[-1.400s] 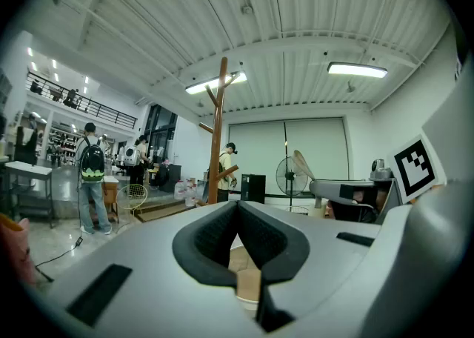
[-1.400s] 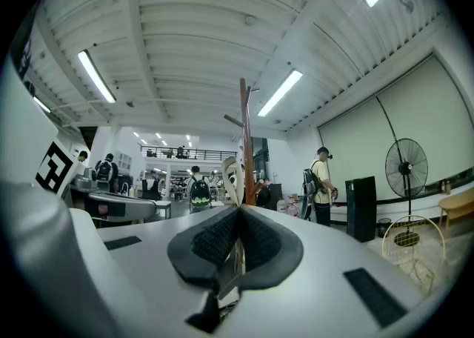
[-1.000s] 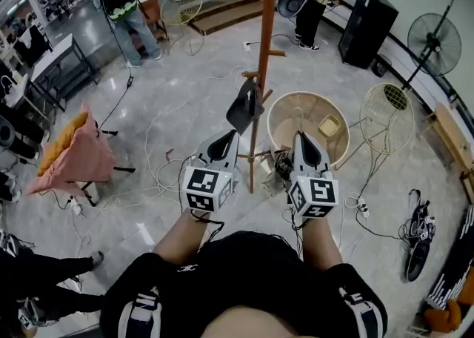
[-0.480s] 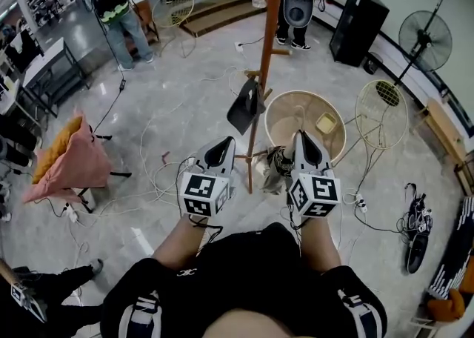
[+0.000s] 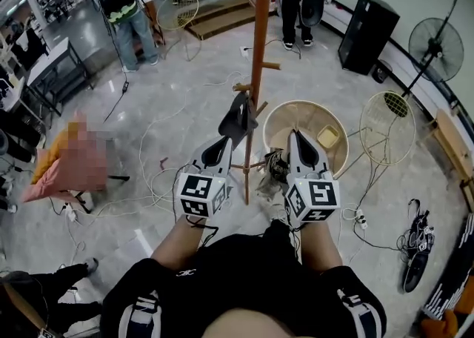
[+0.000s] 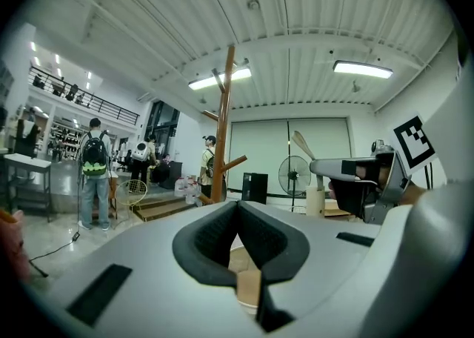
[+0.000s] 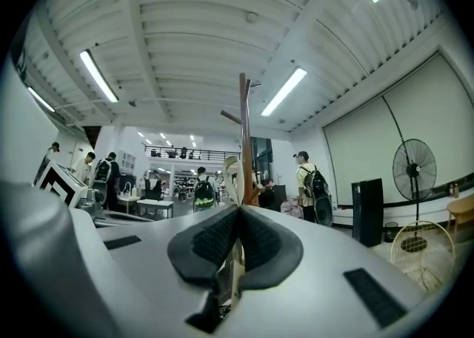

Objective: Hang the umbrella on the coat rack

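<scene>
The wooden coat rack (image 5: 255, 70) stands on the floor just ahead of me, with its pole between my two grippers. A dark flat object (image 5: 237, 118) hangs from one of its low pegs; I cannot tell whether it is the umbrella. My left gripper (image 5: 220, 150) is left of the pole and my right gripper (image 5: 302, 147) is right of it, both at about waist height. Both are shut with nothing between their pads. The left gripper view has the pole (image 6: 221, 125) straight beyond the left gripper (image 6: 237, 207). In the right gripper view the pole (image 7: 244, 144) rises above the right gripper (image 7: 238, 210).
A round wicker tub (image 5: 290, 118) with a yellow item (image 5: 328, 136) stands right of the rack. Dark clutter (image 5: 275, 166) lies by the rack's foot. Cables (image 5: 159, 173) cross the floor. A wire chair (image 5: 386, 125), fan (image 5: 437, 40), black speaker (image 5: 366, 29) and people (image 5: 126, 10) are around.
Both grippers stay shut and hold almost the same place. My view has shifted a little, so the rack appears slightly further left. People at the back have walked.
</scene>
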The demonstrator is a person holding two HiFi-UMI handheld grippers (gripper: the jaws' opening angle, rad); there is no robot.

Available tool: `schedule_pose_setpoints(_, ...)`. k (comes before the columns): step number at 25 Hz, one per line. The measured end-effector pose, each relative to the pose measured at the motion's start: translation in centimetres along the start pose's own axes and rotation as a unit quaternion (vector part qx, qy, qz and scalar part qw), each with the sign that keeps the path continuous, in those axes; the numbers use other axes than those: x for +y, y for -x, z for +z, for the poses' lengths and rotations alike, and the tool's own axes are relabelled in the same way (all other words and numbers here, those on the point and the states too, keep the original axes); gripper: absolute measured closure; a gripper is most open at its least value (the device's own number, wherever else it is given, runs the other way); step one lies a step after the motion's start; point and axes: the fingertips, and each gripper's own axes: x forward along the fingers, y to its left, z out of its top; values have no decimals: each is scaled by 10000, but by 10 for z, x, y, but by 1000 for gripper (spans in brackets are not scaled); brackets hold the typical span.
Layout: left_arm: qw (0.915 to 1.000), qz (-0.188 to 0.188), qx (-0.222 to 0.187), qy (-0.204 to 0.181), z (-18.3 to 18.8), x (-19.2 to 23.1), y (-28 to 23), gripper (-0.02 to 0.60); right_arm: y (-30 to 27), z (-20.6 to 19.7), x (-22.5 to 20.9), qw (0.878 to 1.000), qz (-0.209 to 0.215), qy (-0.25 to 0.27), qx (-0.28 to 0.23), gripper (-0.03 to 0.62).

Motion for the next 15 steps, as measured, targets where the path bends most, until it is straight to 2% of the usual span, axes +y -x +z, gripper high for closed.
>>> schedule_pose_setpoints(6,9992,366,-51,-163,13,-19,-88,563,-55,8,-67,9964,817,-176,-152,576)
schedule_pose_setpoints(15,9907,1351,-37,-161,28,-19,-183,563,-141,20,-135,9792,2012,-181,-197,576)
